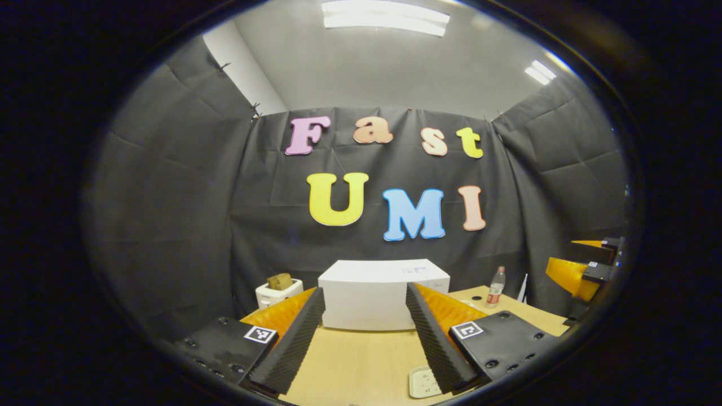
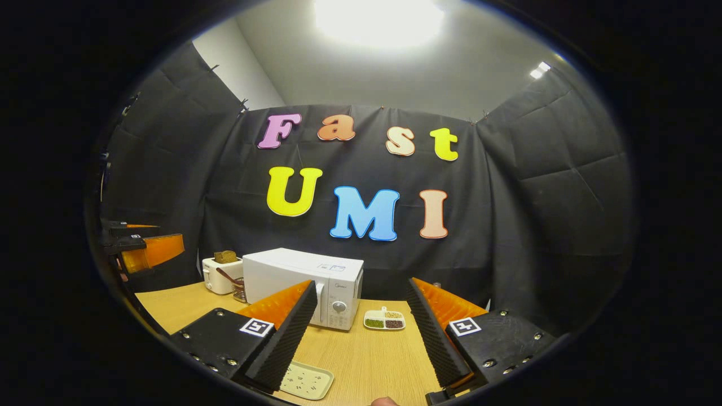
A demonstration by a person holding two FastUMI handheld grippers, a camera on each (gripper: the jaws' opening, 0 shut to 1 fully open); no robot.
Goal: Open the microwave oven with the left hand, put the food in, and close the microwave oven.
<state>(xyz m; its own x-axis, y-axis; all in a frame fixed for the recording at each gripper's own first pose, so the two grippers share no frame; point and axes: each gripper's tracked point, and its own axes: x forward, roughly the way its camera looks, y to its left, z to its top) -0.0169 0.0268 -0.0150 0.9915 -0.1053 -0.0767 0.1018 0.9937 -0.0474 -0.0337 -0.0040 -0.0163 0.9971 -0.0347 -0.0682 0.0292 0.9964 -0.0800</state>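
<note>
Wooden desk (image 1: 361,361) — microwave (image 1: 375,293) centre frame, dead ahead of left gripper (image 1: 365,338), jaws wide; right gripper (image 2: 361,338) wide too.

1. You have a light wooden table (image 2: 361,355) carrying everything.
2. The white microwave oven (image 2: 304,285) stands toward the back, door shut.
3. Just left of it sits a white toaster (image 2: 219,274) with bread in its slots.
4. To the microwave's right, a small divided dish of food (image 2: 384,320) lies flat.
5. Near you, a pale speckled tray (image 2: 306,380) rests on the wood.
6. A plastic bottle (image 1: 496,286) stands upright at the far right.
</note>
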